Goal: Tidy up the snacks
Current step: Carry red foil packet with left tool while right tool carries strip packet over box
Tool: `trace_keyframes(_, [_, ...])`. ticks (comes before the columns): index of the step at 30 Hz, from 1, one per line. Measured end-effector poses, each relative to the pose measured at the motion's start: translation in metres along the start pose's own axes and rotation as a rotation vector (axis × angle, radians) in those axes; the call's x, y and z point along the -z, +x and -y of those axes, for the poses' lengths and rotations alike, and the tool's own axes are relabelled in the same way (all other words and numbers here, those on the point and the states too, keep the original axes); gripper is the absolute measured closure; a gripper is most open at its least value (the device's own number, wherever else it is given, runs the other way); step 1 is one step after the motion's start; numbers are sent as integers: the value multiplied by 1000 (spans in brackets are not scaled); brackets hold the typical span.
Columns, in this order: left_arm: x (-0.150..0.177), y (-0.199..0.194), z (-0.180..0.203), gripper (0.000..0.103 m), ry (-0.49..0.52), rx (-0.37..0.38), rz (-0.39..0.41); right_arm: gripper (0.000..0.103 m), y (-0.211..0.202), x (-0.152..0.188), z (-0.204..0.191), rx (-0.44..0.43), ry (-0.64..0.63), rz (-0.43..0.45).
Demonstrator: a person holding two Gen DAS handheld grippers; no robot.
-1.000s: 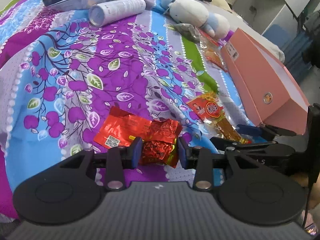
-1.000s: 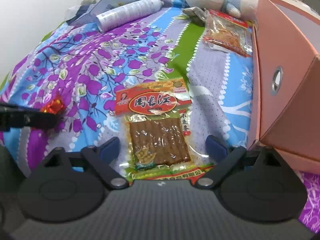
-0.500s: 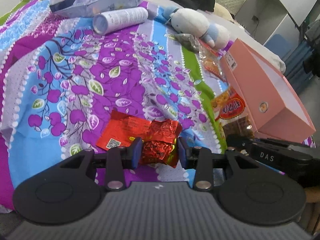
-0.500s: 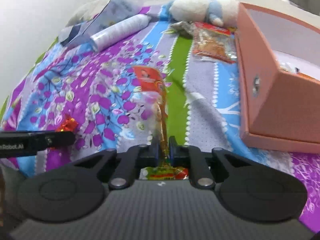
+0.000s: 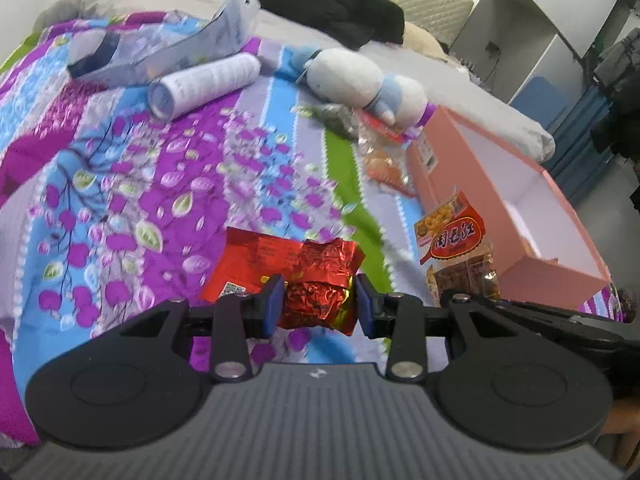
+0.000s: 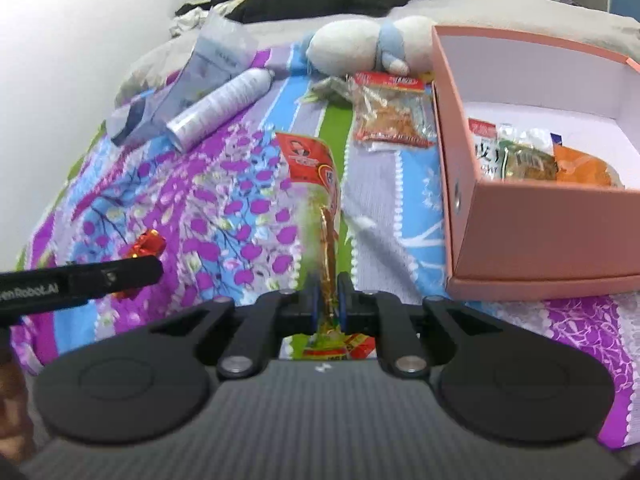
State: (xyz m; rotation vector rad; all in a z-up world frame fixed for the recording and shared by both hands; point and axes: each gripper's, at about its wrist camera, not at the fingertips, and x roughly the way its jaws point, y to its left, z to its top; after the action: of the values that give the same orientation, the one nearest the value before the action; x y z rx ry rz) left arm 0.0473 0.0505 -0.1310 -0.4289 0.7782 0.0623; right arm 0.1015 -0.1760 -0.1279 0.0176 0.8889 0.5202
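A plush toy (white and blue), a white cylinder and black clothing lie on the bedspread.
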Motion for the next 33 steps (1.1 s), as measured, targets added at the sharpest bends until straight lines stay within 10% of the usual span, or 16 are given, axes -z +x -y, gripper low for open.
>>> trace_keyframes(33, [-153,-16,155,60,129,251,193,91,-97,-131,61,85,60,286])
